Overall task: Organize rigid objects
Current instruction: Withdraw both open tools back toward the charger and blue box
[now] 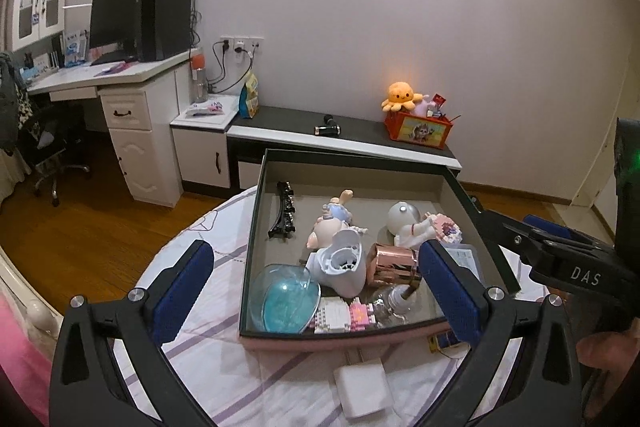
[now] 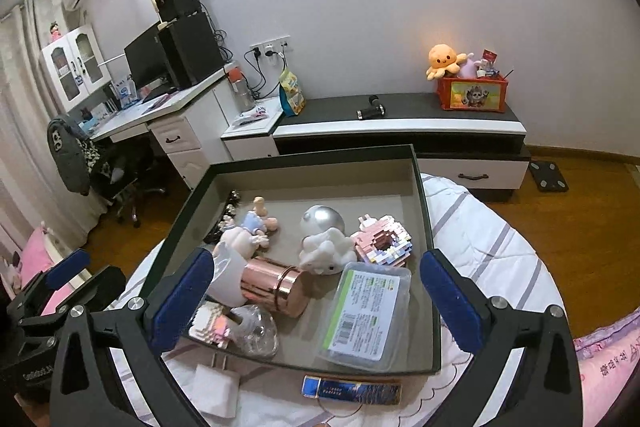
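Two items still lie outside the box [image 2: 424, 211] on the bed [image 2: 480, 227]: a white charger [image 2: 214, 389] and a blue stick [image 2: 352, 390], both light, stiff, smooth; we'd pinch each across its flat sides. The box holds figurines, a rose-gold cup [image 2: 276, 289], a glass bottle [image 2: 256, 333], brick models, a plastic case [image 2: 366, 311]. Both left gripper [image 1: 316, 291] and right gripper [image 2: 316, 301] have fingers spread wide, empty.

left hand-held gripper [image 1: 316, 291] jaws wide open over a dark box [image 1: 448, 183] on the bed, rose-gold tin [image 1: 394, 263], astronaut figure [image 1: 408, 227], white charger [image 1: 364, 387] just outside
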A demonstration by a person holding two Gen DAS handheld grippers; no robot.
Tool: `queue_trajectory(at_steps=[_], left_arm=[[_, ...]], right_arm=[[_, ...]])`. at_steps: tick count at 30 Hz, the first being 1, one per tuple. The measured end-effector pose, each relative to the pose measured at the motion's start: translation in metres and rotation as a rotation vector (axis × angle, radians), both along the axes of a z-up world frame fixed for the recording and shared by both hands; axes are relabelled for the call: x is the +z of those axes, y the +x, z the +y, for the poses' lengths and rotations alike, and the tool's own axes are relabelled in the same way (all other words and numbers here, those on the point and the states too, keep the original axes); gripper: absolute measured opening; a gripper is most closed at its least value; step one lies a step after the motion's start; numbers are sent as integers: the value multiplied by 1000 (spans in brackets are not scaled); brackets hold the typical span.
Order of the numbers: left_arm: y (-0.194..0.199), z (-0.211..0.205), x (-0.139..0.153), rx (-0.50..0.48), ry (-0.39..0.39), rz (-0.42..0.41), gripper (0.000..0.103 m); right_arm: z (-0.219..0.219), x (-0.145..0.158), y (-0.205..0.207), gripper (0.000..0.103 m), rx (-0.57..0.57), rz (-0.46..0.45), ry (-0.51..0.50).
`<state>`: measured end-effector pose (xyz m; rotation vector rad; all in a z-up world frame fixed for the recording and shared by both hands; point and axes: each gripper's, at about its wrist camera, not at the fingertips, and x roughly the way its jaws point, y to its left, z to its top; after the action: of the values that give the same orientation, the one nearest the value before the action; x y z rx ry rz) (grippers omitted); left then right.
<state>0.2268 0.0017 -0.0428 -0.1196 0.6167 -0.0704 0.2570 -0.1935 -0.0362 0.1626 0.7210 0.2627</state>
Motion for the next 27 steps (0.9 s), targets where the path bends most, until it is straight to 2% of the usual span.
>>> queue_trajectory(at_steps=[14,27], left_arm=[[-56,-3,8,2,2,-27,103],[-106,-9,8,9,-9,-52,103]], right_arm=[[-15,0,-61,103,-14,-32,58],[-21,9,-127,103,-35,-99,17]])
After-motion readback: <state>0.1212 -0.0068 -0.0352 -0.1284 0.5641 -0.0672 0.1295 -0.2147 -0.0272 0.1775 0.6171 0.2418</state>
